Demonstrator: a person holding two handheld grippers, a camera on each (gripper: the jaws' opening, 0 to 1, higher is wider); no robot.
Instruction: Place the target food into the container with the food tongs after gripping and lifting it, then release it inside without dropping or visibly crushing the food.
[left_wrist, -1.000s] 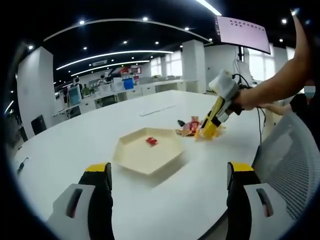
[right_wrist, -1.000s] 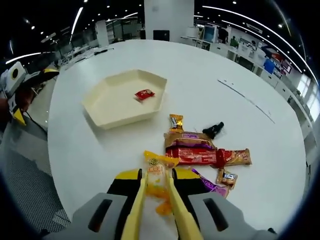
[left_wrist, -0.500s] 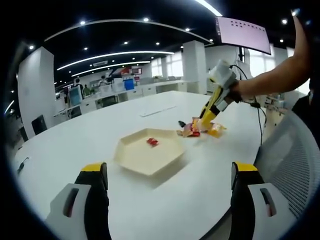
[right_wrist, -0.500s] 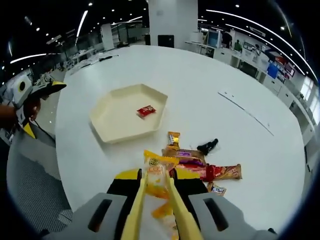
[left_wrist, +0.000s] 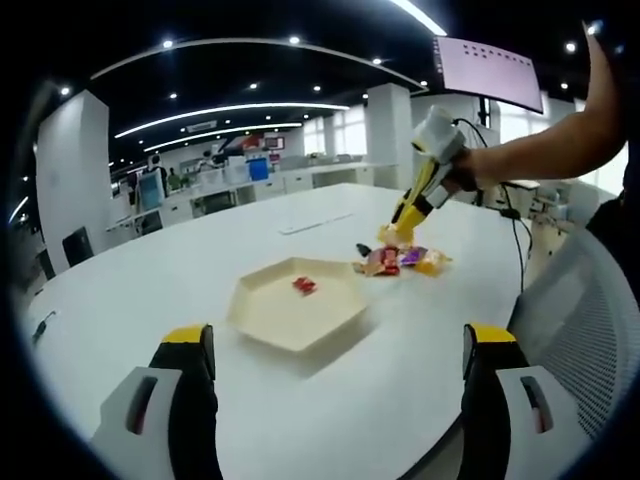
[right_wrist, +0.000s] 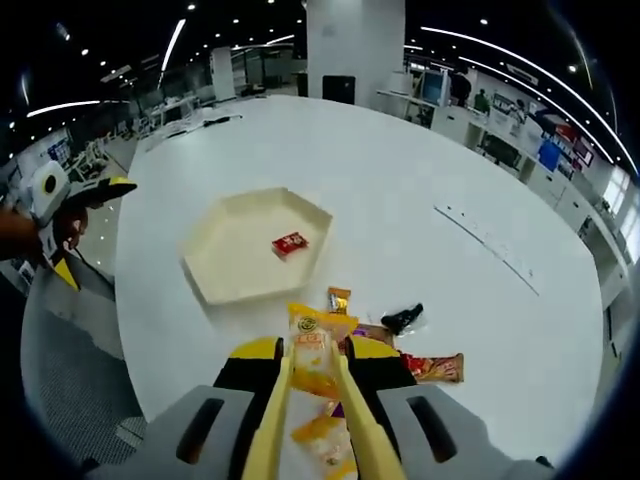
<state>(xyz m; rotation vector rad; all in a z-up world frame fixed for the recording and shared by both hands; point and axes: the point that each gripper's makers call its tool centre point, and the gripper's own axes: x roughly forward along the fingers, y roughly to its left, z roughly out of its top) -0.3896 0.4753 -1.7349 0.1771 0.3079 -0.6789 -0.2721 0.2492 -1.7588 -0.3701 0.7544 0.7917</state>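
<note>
Right gripper (right_wrist: 310, 385), tongs clamped on yellow-orange plastic snack packet (right_wrist: 313, 352), has lifted clear of table toward cream hexagonal tray (right_wrist: 215, 290); left gripper (left_wrist: 335, 350) jaws apart, idle.

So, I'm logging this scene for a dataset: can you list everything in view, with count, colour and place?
table: one, white, round, under everything
hexagonal tray: one, cream, mid-table
small packet: one, red, inside the tray
snack packets: a small pile, red, orange, purple, on the table beside the tray
dark wrapped piece: one, black, at the pile's edge
yellow packet: one, yellow-orange, lifted between the tongs
tongs: one pair, yellow, in the right gripper
mesh chair: one, grey, beside the table
left gripper: open
right gripper: shut on the tongs
</note>
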